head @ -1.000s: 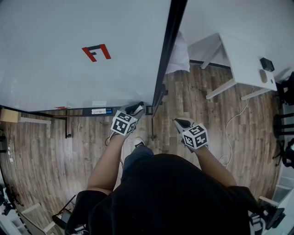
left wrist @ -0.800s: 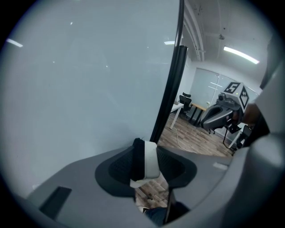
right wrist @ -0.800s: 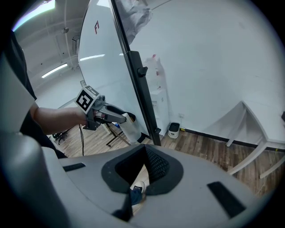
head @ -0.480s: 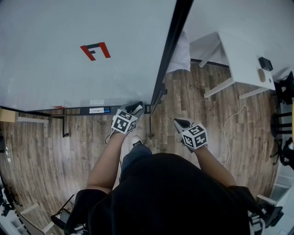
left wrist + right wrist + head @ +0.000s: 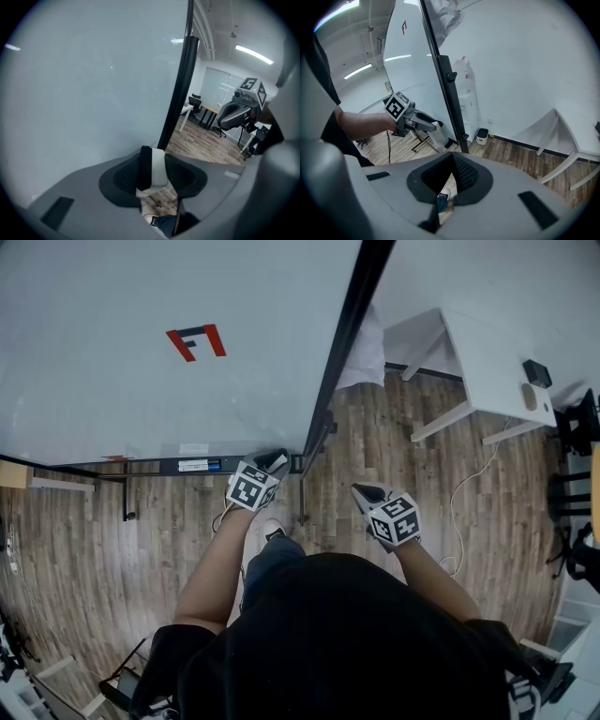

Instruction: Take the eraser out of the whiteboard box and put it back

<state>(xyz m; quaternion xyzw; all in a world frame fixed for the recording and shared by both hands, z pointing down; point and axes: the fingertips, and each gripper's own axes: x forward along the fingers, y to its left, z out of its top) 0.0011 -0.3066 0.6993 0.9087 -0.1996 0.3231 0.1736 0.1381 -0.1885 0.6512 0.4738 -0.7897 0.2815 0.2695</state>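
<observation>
My left gripper (image 5: 277, 461) hovers at the right end of the whiteboard's dark tray (image 5: 159, 466), beside the board's black frame post (image 5: 339, 352). Its jaws are shut on the eraser (image 5: 158, 172), a white block with a black felt side that stands upright between the pads. In the right gripper view the same eraser (image 5: 436, 131) sticks out of the left gripper (image 5: 430, 125). My right gripper (image 5: 366, 491) hangs over the wooden floor to the right of the post, jaws together and holding nothing (image 5: 452, 161).
A white and blue item (image 5: 206, 465) lies in the tray left of the gripper. A red mark (image 5: 196, 341) is on the whiteboard. A white desk (image 5: 492, 362) stands at the right, with a cable (image 5: 461, 502) on the floor. The board's stand legs (image 5: 305, 493) are between my grippers.
</observation>
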